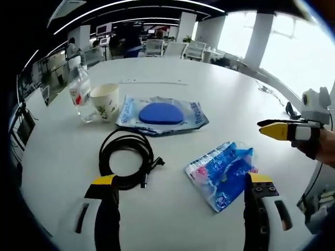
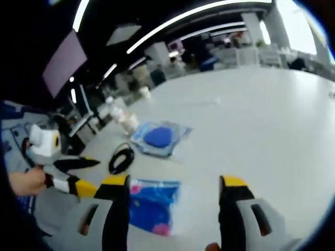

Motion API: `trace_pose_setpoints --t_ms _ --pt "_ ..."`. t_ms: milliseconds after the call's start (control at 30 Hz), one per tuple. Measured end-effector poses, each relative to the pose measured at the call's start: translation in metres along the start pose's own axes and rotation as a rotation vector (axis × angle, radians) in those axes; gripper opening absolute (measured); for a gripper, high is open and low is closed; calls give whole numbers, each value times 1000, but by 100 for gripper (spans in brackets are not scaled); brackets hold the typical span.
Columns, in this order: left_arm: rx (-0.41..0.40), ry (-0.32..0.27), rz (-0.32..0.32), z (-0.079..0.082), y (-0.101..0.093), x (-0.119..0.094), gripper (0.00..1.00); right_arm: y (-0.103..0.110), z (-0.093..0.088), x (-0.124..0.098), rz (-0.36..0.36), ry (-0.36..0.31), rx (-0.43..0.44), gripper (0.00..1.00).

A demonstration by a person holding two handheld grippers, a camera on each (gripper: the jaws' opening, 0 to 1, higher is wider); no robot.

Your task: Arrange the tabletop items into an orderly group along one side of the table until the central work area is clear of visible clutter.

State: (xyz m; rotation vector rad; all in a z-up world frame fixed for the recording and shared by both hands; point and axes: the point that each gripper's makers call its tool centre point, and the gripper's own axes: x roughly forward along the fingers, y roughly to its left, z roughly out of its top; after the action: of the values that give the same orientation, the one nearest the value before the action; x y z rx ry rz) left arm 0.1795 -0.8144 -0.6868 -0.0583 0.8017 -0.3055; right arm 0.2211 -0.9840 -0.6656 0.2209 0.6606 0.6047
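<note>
Cable [image 1: 125, 159] and blue packet [image 1: 222, 172] lie between left gripper's [image 1: 180, 183] spread jaws; right gripper [image 2: 172, 183] gapes too.

Open right claw [image 2: 175, 183] above blue packet [image 2: 152, 204]

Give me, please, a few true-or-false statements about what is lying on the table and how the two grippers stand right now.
1. The paper cup stands beside the water bottle. True.
2. The black cable is stretched out straight. False: it lies coiled.
3. The left gripper is shut on the blue packet. False: its jaws are open and hold nothing.
4. The wet wipes pack lies flat on the table. True.
5. The right gripper has its jaws apart. True.
</note>
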Motion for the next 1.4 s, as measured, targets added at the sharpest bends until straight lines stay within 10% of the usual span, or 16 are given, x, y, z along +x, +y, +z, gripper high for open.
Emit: trace_pose_setpoints --t_ms 733,1400 --pt "-28 51 -35 -28 -31 19 96 7 -28 -3 61 57 -7 61" --pt "-45 95 -102 -42 -45 36 66 14 -63 12 135 170 9 27"
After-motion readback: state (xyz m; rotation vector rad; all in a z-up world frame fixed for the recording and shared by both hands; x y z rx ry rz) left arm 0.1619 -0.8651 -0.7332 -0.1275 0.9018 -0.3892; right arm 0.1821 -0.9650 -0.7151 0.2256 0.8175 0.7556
